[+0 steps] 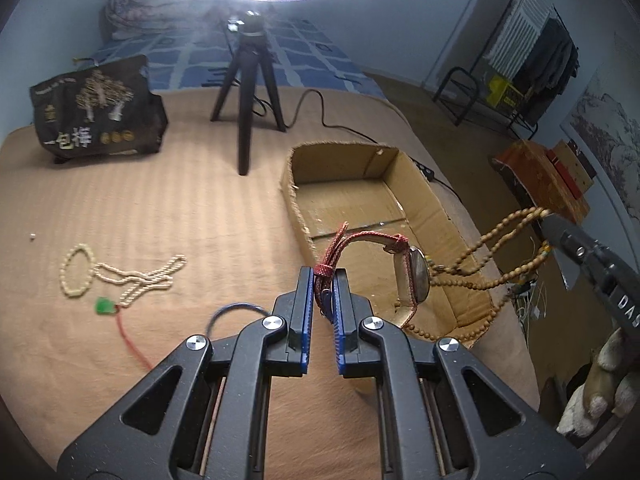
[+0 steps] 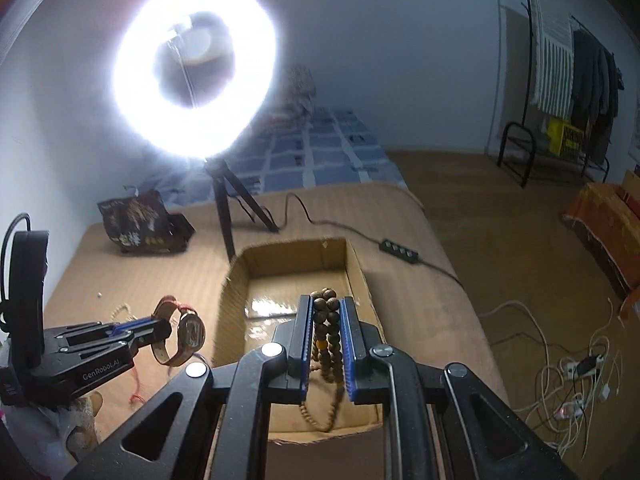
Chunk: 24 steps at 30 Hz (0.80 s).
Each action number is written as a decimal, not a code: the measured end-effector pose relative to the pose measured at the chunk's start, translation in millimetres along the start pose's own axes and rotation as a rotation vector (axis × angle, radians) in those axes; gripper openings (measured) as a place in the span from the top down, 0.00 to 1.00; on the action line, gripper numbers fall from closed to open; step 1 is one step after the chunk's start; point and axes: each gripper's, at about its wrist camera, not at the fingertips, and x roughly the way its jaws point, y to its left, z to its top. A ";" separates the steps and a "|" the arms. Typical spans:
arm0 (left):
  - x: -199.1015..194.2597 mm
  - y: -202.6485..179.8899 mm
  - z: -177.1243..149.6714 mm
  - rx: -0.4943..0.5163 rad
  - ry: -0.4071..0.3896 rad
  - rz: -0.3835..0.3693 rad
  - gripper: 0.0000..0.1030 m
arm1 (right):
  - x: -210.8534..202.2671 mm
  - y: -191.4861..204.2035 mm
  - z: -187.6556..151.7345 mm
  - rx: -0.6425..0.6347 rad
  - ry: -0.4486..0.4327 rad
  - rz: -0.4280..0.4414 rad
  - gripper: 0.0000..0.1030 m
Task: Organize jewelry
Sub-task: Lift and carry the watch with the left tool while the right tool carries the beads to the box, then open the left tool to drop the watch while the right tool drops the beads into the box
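Note:
My left gripper (image 1: 323,280) is shut on the red woven strap of a wristwatch (image 1: 414,280), which hangs over the near left part of an open cardboard box (image 1: 416,184). It also shows in the right wrist view (image 2: 160,326) with the watch (image 2: 191,334). My right gripper (image 2: 325,310) is shut on a brown wooden bead necklace (image 2: 326,332) and holds it above the box (image 2: 360,276); the beads (image 1: 484,240) drape into the box. A cream pearl necklace (image 1: 132,278), a cream bead bracelet (image 1: 76,274) and a green pendant on a red cord (image 1: 105,305) lie on the tan cover at left.
A ring light on a black tripod (image 1: 248,92) stands behind the box, its cable and switch (image 2: 400,249) trailing right. A dark snack bag (image 1: 98,110) sits at the back left. A clothes rack (image 2: 568,80), an orange box (image 2: 604,220) and loose cables (image 2: 576,376) are on the floor at right.

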 end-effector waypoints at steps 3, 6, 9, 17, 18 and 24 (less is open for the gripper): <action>14.4 -10.3 -1.2 0.016 0.024 -0.015 0.93 | 12.5 -7.7 -8.3 0.006 0.046 0.001 0.89; 24.9 -20.6 -4.4 0.042 0.038 -0.010 0.93 | 23.1 -10.0 -16.2 -0.001 0.085 -0.011 0.89; 32.5 -26.5 -7.0 0.056 0.048 -0.009 0.93 | 28.8 -12.3 -21.9 -0.006 0.109 -0.024 0.89; 36.0 -30.0 -8.0 0.073 0.052 -0.008 0.85 | 29.2 -17.5 -26.4 -0.018 0.125 -0.048 0.71; 34.4 -30.0 -8.0 0.076 0.047 -0.005 0.85 | 28.8 -17.1 -26.6 -0.022 0.126 -0.052 0.70; 26.0 -26.3 -7.9 0.085 0.034 0.016 0.85 | 25.6 -17.1 -28.1 -0.029 0.125 -0.065 0.65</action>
